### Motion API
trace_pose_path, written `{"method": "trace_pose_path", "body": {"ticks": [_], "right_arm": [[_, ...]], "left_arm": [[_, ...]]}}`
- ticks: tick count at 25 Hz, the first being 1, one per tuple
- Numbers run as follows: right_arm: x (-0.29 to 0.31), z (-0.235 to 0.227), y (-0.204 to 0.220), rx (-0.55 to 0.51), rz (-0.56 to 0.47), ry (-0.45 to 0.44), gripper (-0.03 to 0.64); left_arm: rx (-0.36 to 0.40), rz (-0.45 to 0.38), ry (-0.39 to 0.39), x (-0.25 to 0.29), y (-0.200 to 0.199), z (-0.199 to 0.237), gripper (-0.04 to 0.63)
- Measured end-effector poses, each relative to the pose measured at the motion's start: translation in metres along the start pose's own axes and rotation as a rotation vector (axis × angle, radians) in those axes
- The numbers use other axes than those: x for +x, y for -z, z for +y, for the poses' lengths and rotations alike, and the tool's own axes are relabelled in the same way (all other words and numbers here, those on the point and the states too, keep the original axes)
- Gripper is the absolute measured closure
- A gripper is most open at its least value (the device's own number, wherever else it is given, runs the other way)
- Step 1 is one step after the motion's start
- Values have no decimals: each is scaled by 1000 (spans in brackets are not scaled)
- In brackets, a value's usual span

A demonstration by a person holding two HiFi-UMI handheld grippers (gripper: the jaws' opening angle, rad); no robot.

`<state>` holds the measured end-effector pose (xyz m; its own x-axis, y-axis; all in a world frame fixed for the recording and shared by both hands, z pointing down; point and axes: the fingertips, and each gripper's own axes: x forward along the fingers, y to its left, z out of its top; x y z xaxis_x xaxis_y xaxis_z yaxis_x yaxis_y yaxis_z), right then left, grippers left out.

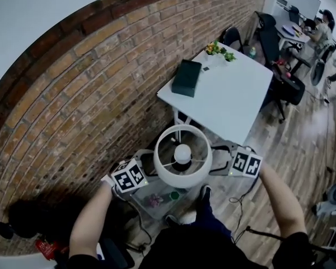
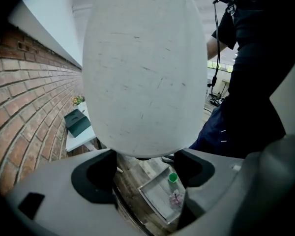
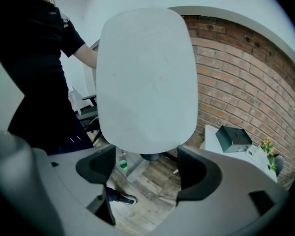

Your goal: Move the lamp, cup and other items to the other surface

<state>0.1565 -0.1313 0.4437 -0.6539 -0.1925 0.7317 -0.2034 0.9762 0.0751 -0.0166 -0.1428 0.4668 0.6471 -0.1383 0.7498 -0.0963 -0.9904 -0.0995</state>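
Lamp (image 1: 182, 156): white drum shade, bulb showing from above, a dark stem just visible beneath; it is pinched from both sides between the left gripper (image 1: 148, 171) and the right gripper (image 1: 219, 165), above the far edge of the low table (image 1: 139, 198). We cannot tell whether its base is clear of that table. Tool state: each gripper's jaws stand spread wide, the shade's lower rim sitting at the gap of each, so by our reading the hold is two grippers pressing inward, not a clamp by either one. Remaining on the low table: a green cup (image 1: 174, 195) and a small purple flower (image 1: 154, 199), near the middle. Destination, as we judge it: the white table (image 1: 229, 88), with a dark green box (image 1: 186, 77) at its left edge and a plant (image 1: 218, 49) at the far corner; the near half is bare. Handling note: we should keep equal inward pressure, since a fabric shade may dent or slip, hold the lamp upright, move both grippers as one, and set it down short of the near edge before we ease the grippers off.
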Motion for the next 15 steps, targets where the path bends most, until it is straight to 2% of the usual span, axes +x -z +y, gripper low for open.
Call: {"method": "trace_pose_path", "body": {"ticks": [8,15], "right_arm": [[-57,-89,44,4,-8,10,222],[-101,-172,93,9,2,39,222]], "left_arm": [[21,-38,-1,48,-85,68,244],[40,-21,-6,112,-146,131,244]]}}
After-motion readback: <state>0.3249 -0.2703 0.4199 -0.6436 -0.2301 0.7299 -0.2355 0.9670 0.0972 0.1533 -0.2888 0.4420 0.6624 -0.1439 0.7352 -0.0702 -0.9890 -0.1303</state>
